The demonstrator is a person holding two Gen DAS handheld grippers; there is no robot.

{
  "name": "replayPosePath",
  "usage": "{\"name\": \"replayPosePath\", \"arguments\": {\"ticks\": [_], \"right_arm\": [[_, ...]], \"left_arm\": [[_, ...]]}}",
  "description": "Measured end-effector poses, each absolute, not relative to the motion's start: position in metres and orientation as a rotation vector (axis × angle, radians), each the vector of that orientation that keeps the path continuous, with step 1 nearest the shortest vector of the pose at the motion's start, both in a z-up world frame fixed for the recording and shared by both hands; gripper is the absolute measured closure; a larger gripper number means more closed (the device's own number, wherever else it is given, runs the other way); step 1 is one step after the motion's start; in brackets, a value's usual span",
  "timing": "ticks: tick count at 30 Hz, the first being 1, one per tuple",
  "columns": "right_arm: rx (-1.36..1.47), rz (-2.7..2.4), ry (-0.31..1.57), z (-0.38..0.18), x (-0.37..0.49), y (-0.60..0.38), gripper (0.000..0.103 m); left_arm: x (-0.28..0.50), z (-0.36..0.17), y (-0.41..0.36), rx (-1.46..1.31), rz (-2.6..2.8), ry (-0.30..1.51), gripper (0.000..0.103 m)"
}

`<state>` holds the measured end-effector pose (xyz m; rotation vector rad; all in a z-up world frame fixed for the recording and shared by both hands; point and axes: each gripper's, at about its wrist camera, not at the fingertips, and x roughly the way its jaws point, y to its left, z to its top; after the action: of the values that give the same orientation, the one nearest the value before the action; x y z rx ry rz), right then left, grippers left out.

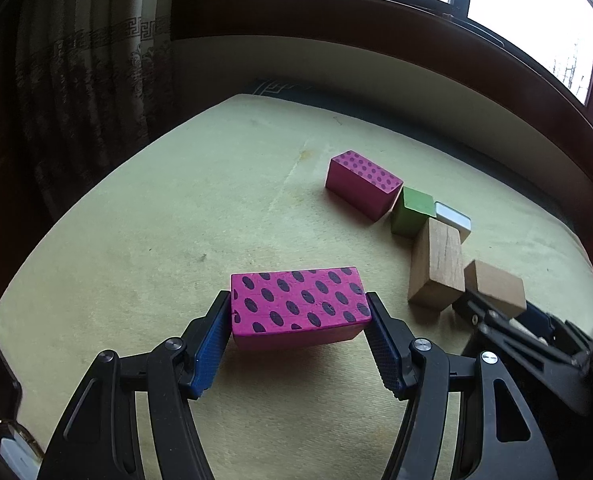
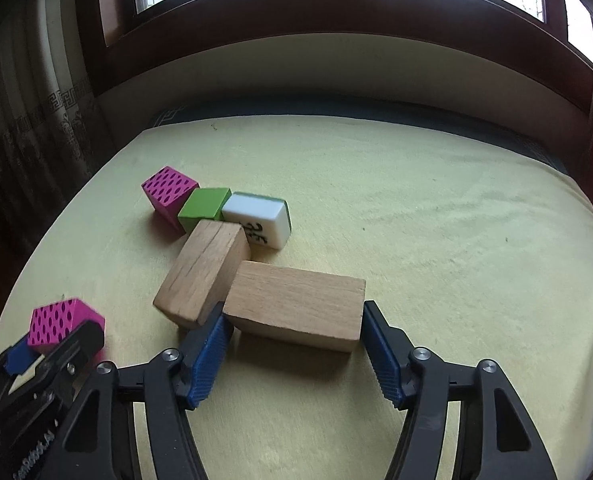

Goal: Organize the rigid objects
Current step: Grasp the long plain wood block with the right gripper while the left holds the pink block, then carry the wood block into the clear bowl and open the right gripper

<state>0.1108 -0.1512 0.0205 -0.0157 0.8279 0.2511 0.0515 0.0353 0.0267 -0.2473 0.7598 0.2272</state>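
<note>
Left wrist view: left tool [image 1: 300, 316] is closed on a pink dotted block [image 1: 298, 306]; both blue pads [image 1: 210, 354] press on its short ends, and a shadow lies on the cloth under it.
Right wrist view: right tool [image 2: 292, 320] grips a plain wood block [image 2: 296, 306] by its ends, pads against both sides.
Surface: yellow-green cloth [image 1: 136, 240] over a cushion-like top; I cannot tell what furniture it is.
Held pink block: at the near left part of the cloth, well apart from the other blocks.
Held wood block: its left end touches, or nearly touches, a second wood block [image 2: 204, 274].
Second wood block: lies at an angle, its far end close to the green block [image 2: 204, 204] and the white tile [image 2: 258, 216].
Row at the back: second pink block [image 2: 168, 194], green block, white tile, side by side and touching; the tile has a green back and dark marks on its front.
Left tool from the right camera: visible at the lower left with the pink block in it.
Background: dark wood window frame [image 2: 336, 4] and a patterned curtain [image 1: 76, 80] on the left.
</note>
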Motion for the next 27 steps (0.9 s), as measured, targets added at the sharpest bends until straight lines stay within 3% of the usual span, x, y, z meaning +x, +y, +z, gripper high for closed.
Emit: {"name": "replayPosePath", "arguments": {"ticks": [27], "right_arm": [[0.026,0.149,0.749,0.029,0.035,-0.186,0.035]], "left_arm": [[0.041,0.033,0.000,-0.167,0.139,0.731,0.038]]}}
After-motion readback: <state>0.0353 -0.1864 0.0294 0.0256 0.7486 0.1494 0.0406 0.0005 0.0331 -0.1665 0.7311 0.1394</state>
